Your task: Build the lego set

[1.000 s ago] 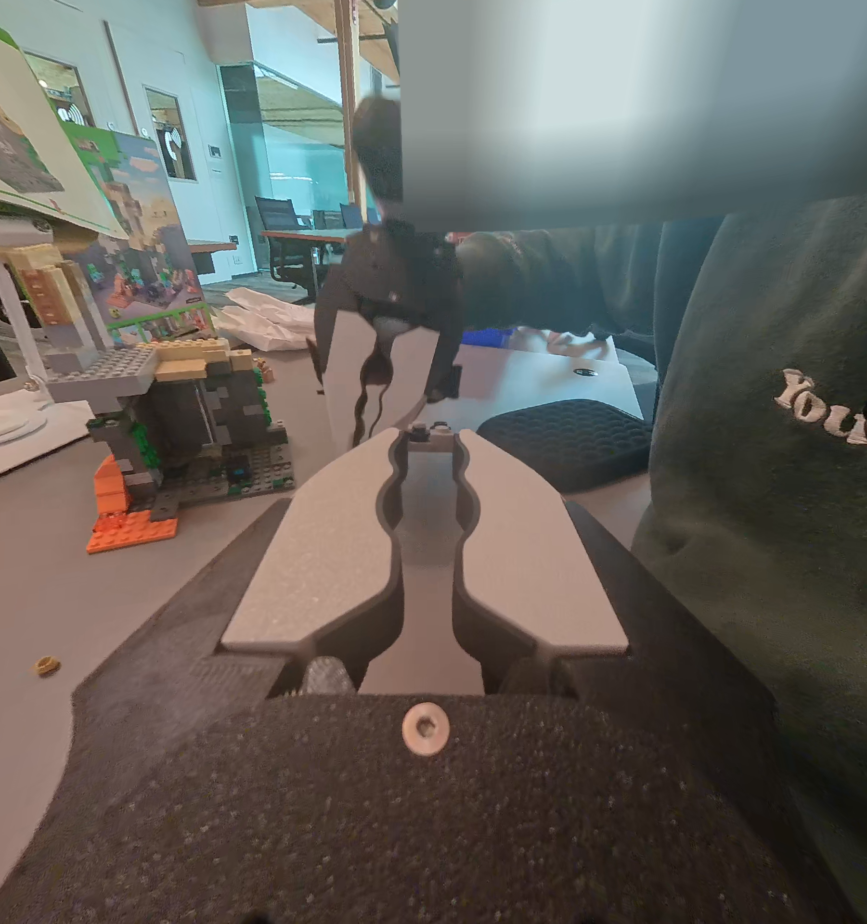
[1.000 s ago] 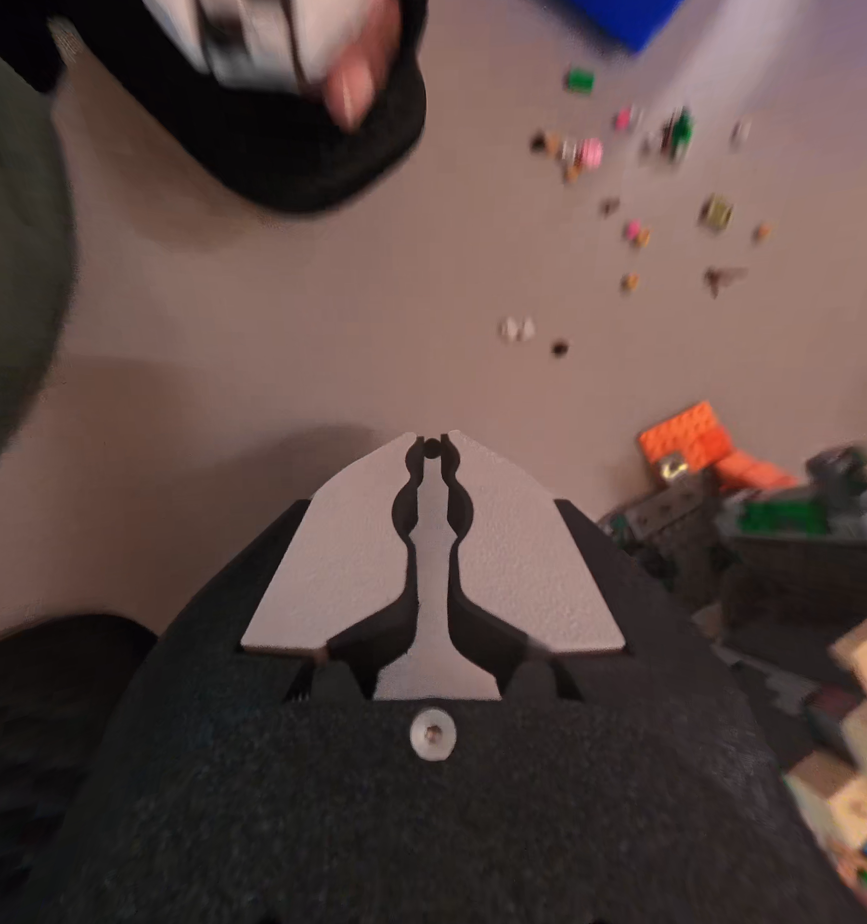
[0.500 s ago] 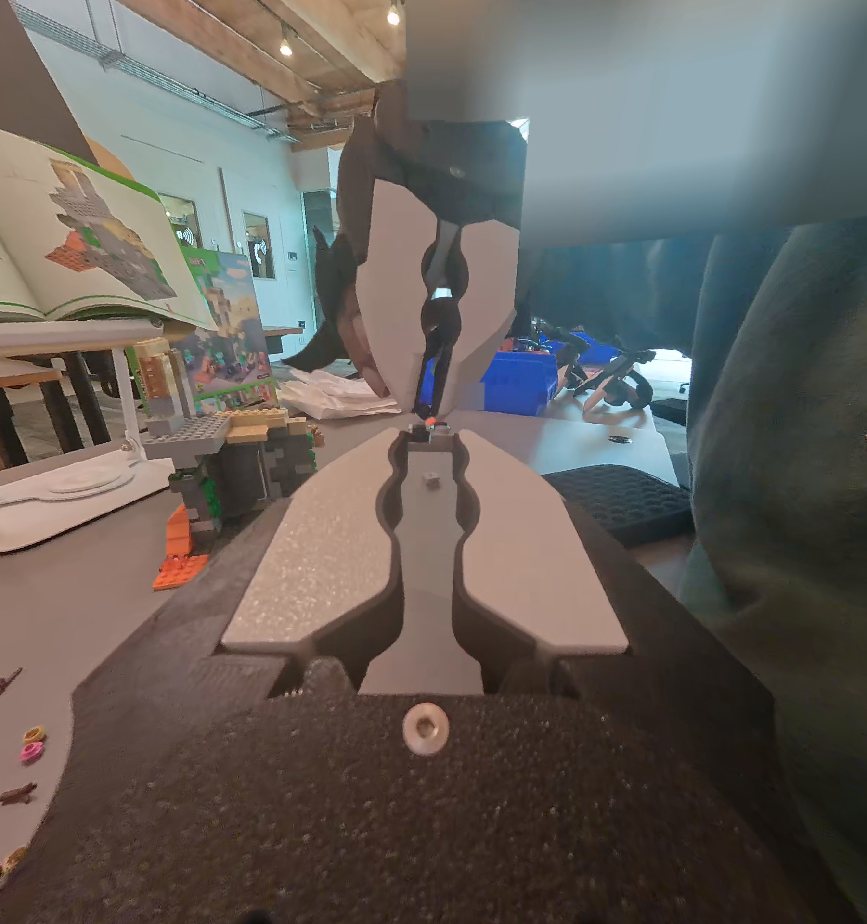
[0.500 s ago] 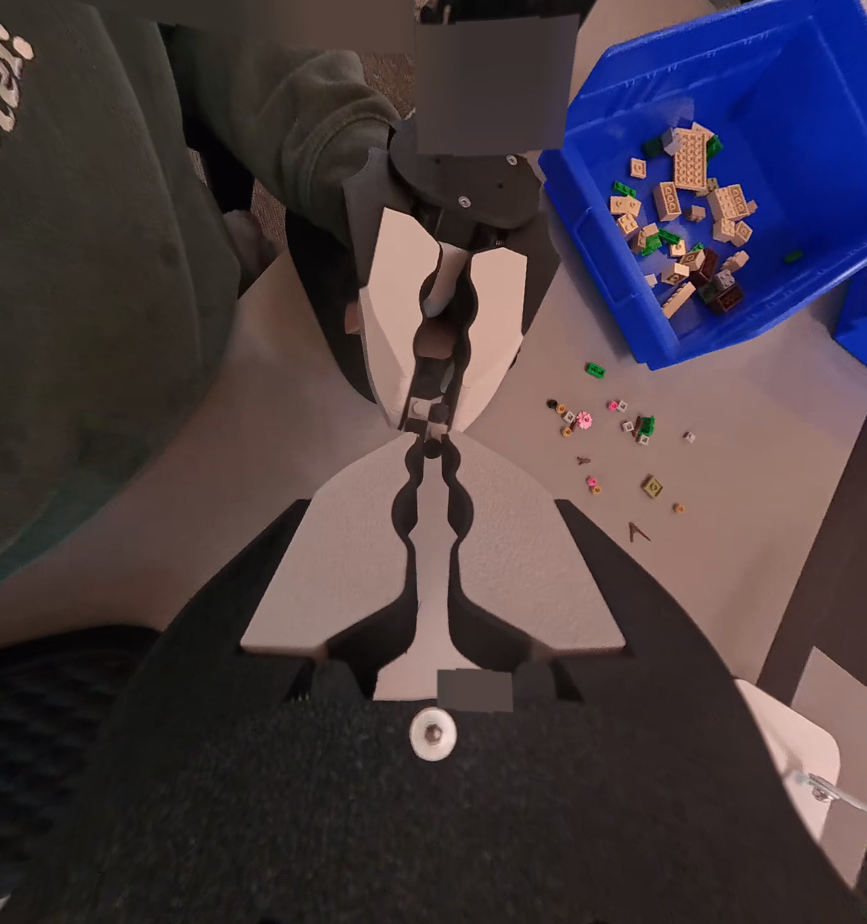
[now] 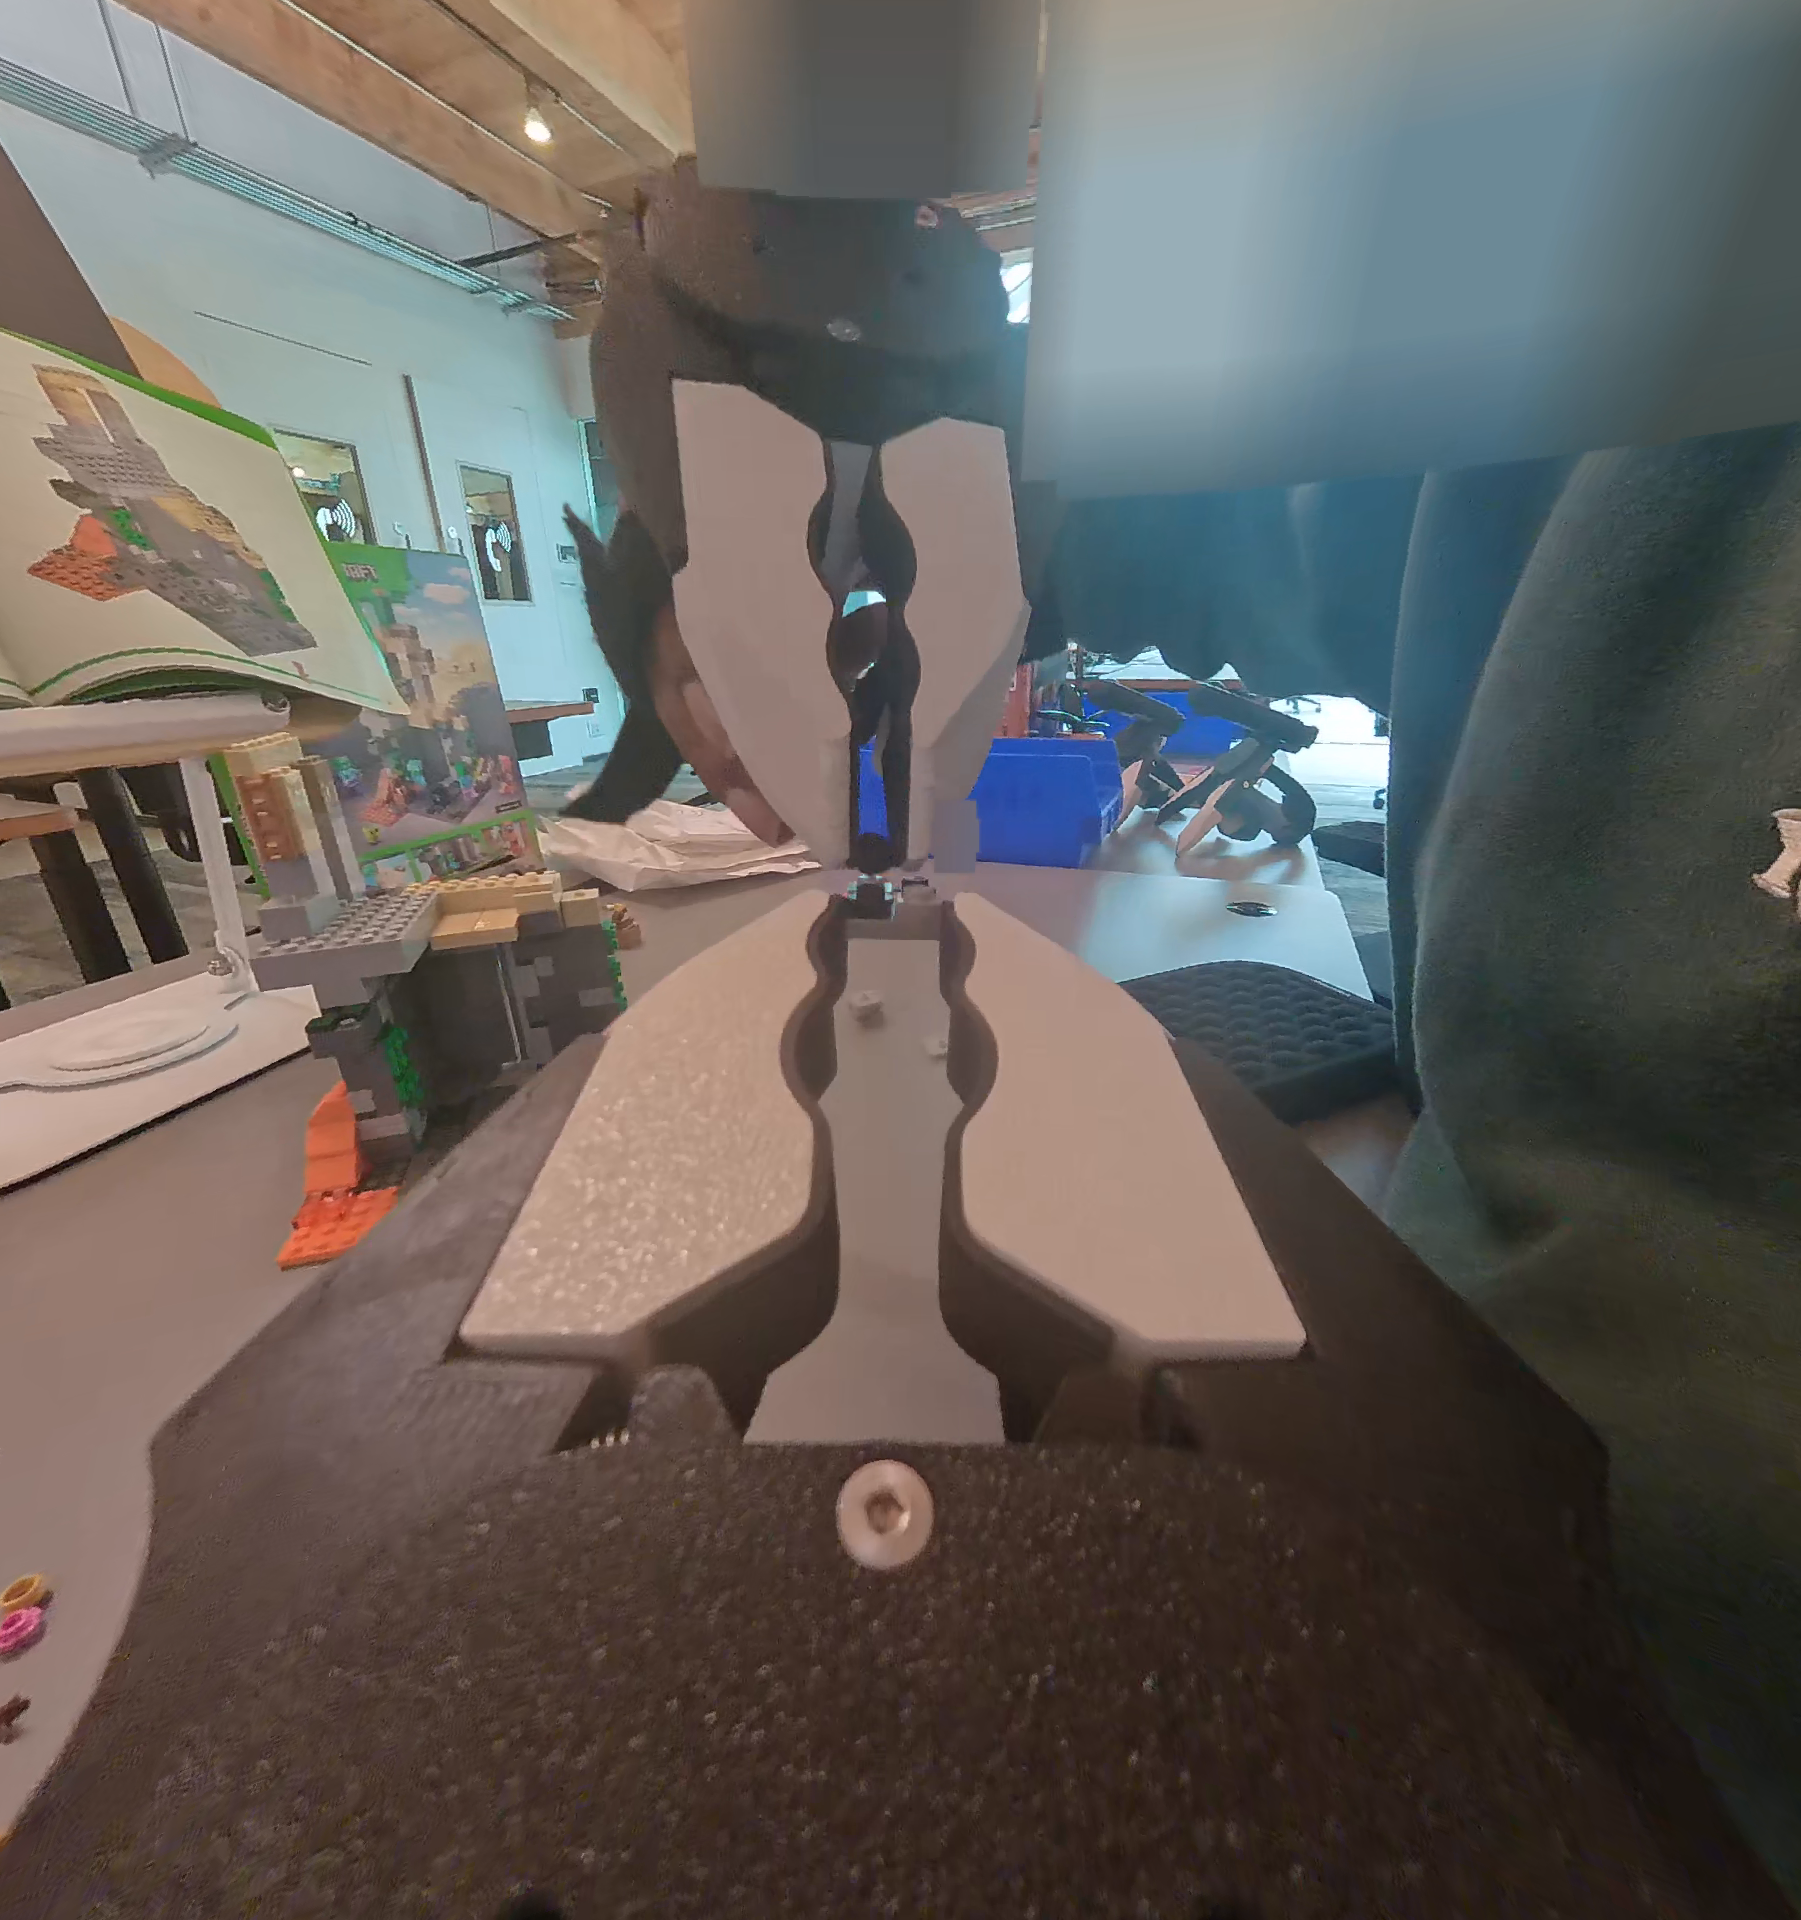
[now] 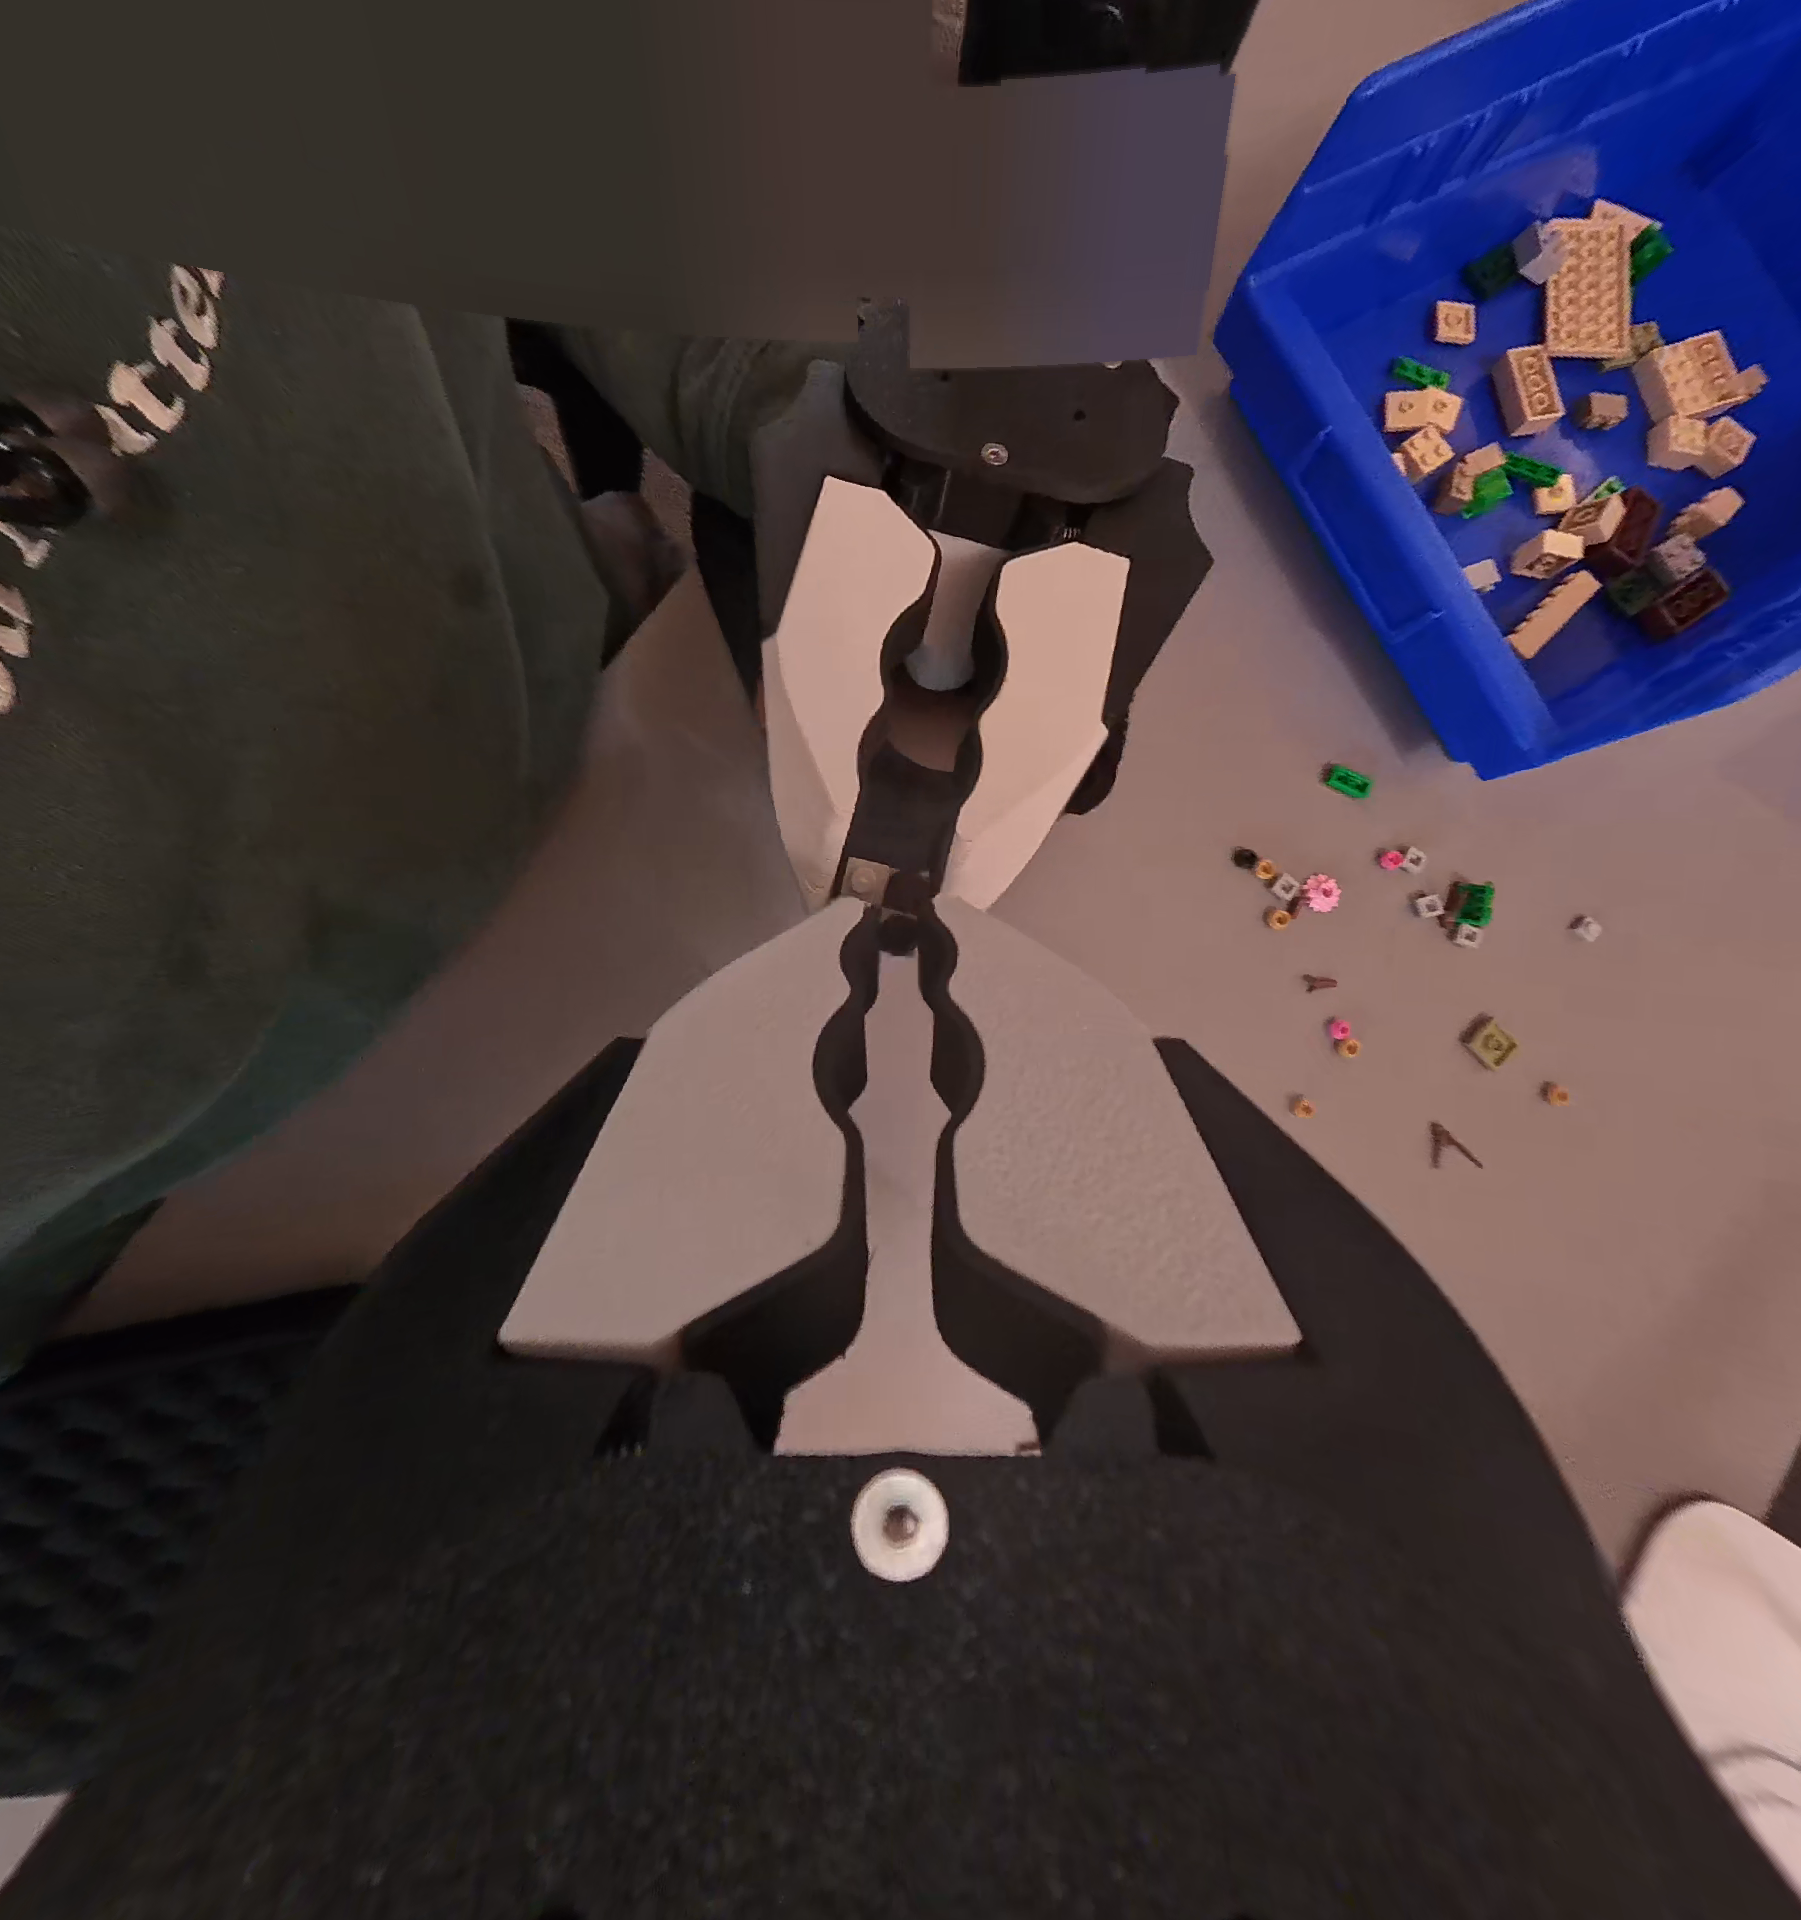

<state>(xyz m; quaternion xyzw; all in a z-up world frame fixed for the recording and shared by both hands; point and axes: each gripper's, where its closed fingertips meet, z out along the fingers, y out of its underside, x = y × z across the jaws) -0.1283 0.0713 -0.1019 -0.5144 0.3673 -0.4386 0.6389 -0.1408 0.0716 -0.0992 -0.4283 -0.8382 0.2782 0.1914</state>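
My left gripper (image 5: 891, 906) is shut on a small grey plate (image 5: 878, 894) held at its tips above the table. My right gripper (image 6: 896, 928) is shut on a tiny dark round piece (image 6: 896, 943). The two grippers meet tip to tip, and the dark piece sits against the grey plate (image 6: 865, 883). In the left wrist view the right gripper (image 5: 880, 850) comes down from above. In the right wrist view the left gripper (image 6: 891, 885) points toward me. The part-built lego model (image 5: 439, 966), grey and tan with an orange base, stands on the table to the left.
An open instruction booklet (image 5: 96, 551) on a stand and the set's box (image 5: 428, 707) are behind the model. A blue bin (image 6: 1332, 509) of tan bricks and several tiny loose pieces (image 6: 1395, 935) lie on the grey table. A black mat (image 5: 1260, 1018) and a person's green sweatshirt (image 5: 1623, 935) are at the right. Less than 4 cm separates the two grippers' tips. From either gripper's tips it is about 25 centimetres to the part-built lego model (image 5: 439, 966).
The right gripper swung up from over the table to face the left gripper. Both have closed in until the dark piece meets the grey plate.
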